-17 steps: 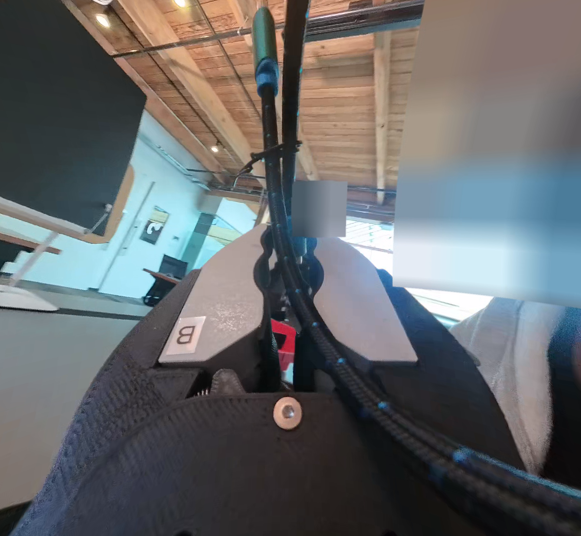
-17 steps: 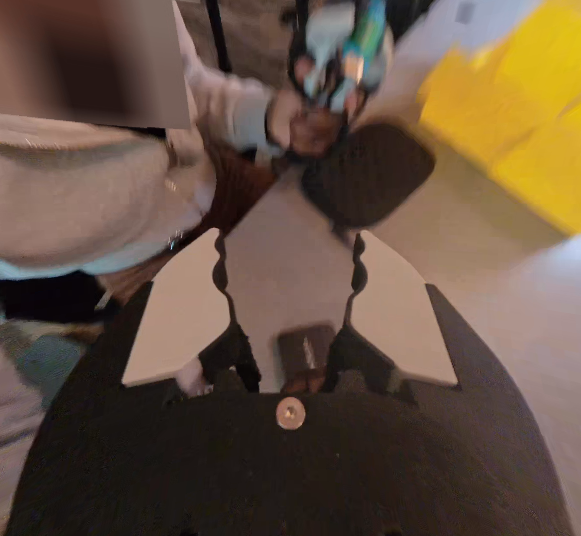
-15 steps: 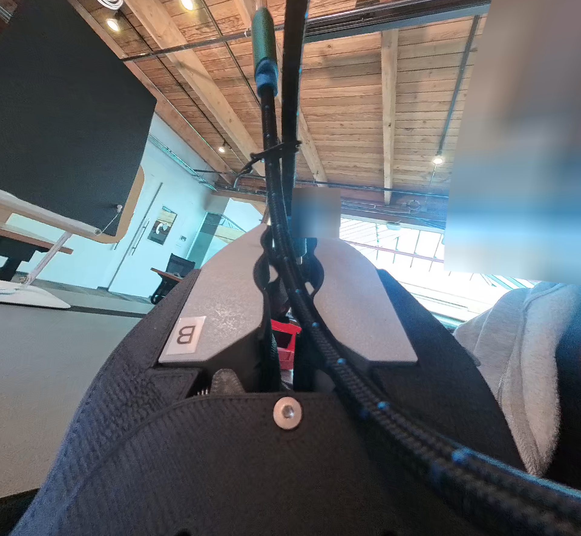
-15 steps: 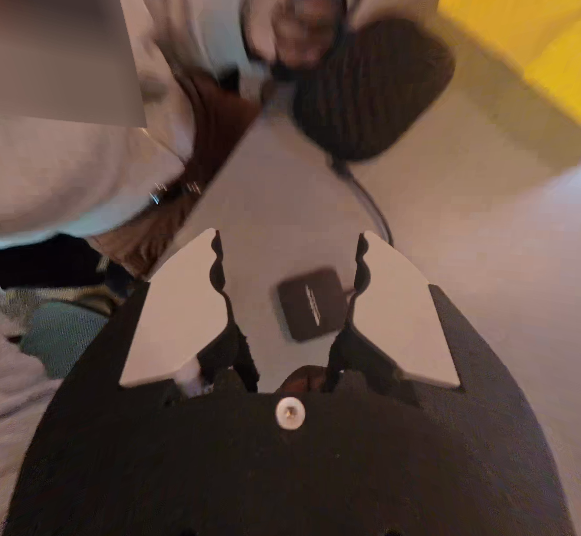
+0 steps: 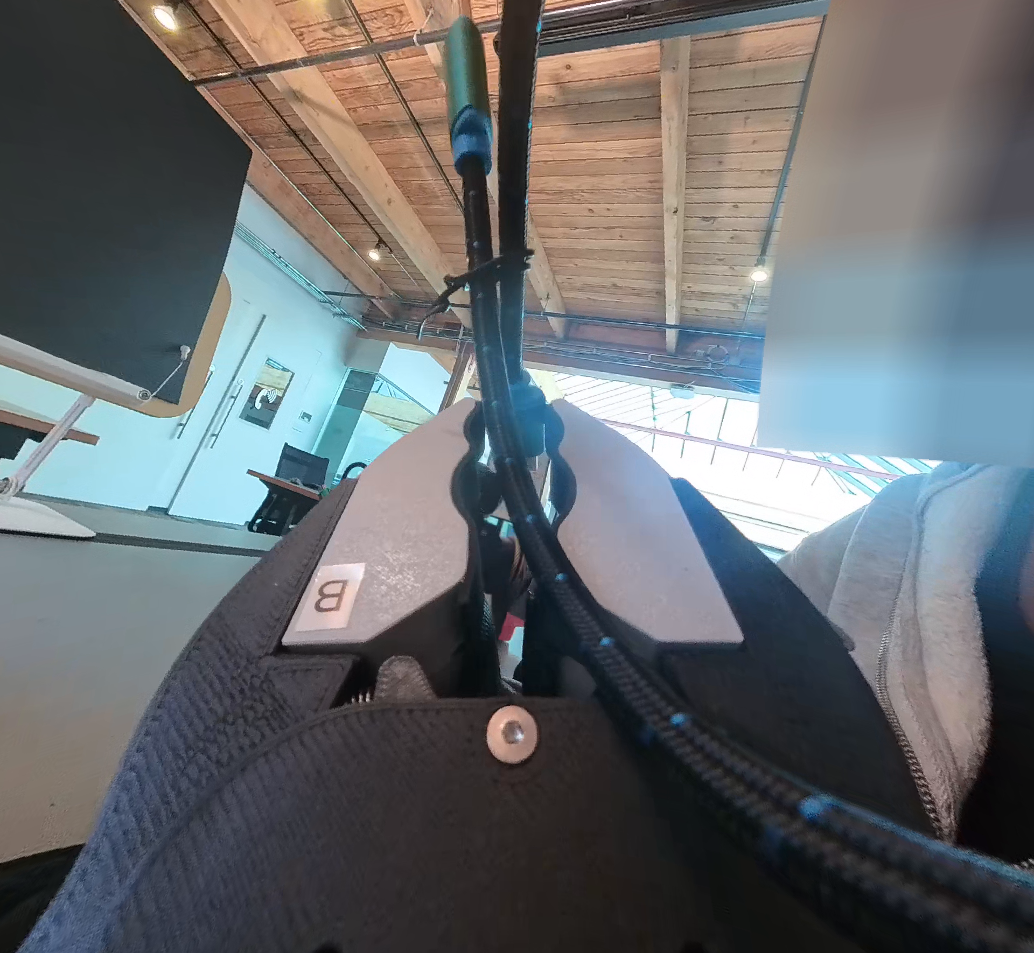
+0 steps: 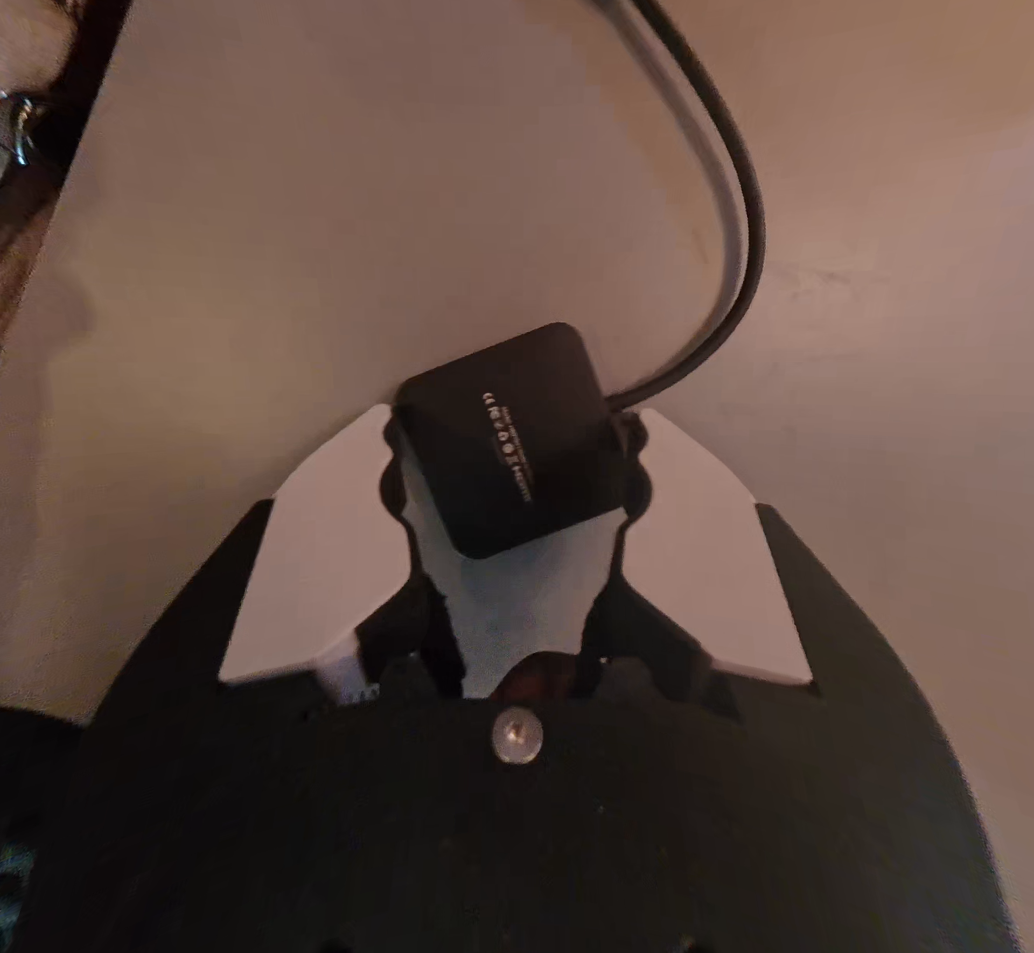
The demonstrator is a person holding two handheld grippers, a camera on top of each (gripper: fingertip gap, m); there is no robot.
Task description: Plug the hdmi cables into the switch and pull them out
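Pointing up toward the wooden ceiling (image 5: 604, 154), the left gripper (image 5: 512, 436) is pinched on a bundle of braided black HDMI cables (image 5: 506, 344) held together by a thin tie (image 5: 487, 274). One cable ends above the fingers in a dark green plug (image 5: 467, 70) with a blue collar, free in the air; the rest of the bundle trails back over the gripper body to the lower right. A grey hooded sleeve (image 5: 906, 590) sits close on the right, and a dark panel (image 5: 100, 171) stands to the left.

The right gripper (image 6: 512, 422) looks down on a plain tabletop (image 6: 335, 171), its fingers spread with the small black switch (image 6: 506, 436) lying between them, tilted; contact with the pads cannot be told. A black cord (image 6: 733, 232) leaves the switch's far right corner and curves away across open table. The table edge (image 6: 103, 81) runs along the left.
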